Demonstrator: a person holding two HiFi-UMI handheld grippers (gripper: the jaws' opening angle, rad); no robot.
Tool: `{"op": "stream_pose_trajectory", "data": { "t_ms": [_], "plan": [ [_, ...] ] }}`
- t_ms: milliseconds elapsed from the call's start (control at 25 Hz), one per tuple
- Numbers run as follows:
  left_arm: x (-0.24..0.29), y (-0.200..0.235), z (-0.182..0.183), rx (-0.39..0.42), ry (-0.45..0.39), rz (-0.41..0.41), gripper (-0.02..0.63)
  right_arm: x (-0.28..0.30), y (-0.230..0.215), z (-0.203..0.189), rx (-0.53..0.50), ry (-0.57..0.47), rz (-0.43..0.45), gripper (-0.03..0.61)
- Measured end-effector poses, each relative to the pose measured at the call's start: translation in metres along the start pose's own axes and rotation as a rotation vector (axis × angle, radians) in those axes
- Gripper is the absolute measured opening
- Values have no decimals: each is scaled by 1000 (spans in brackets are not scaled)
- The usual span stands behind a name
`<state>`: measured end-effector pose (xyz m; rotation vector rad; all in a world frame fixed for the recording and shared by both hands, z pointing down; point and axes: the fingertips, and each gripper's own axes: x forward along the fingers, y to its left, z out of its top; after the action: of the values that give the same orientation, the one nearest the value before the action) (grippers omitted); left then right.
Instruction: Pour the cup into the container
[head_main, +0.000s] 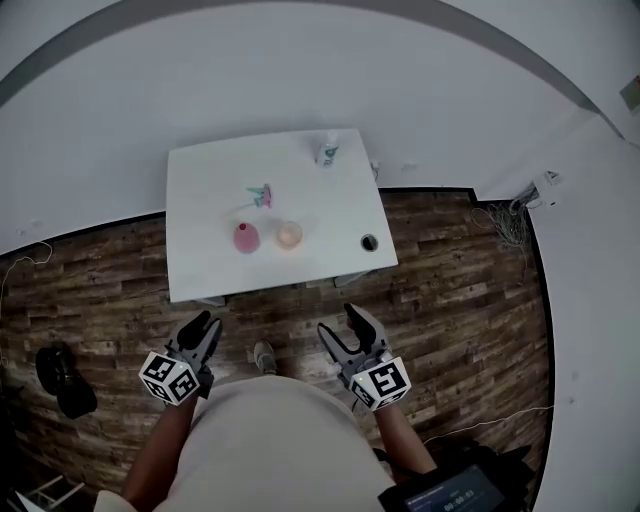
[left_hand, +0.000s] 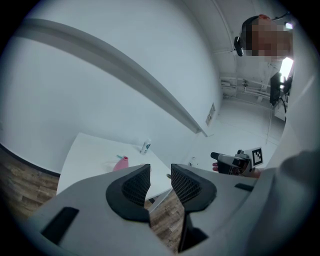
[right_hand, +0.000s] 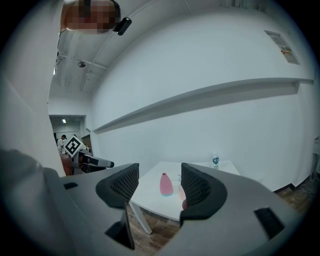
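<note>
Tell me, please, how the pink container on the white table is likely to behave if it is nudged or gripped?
The pink container widens toward its base, so it probably resists tipping and would slide rather than roll. Its smooth, tapering sides may slip out of a grip. A sideways push could knock the cup standing close beside it.

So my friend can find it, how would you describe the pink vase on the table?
Look at the white table on the wood floor. Toward its near side two small things stand side by side; the pink container is the left one in the head view. It is pink and narrows upward, while the cup beside it is pale peach.
</note>
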<state>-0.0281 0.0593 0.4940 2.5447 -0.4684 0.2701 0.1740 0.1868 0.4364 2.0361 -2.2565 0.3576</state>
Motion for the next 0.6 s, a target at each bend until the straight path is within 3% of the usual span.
{"op": "stream_pose_trajectory", "data": {
  "t_ms": [360,600],
  "plan": [
    [31,17,29,79,19,-58,138,69,-34,-6,-95,60,34,255],
    [51,25,31,88,40,-36,138,100,-52,-16,-165,115,99,256]
  ]
}}
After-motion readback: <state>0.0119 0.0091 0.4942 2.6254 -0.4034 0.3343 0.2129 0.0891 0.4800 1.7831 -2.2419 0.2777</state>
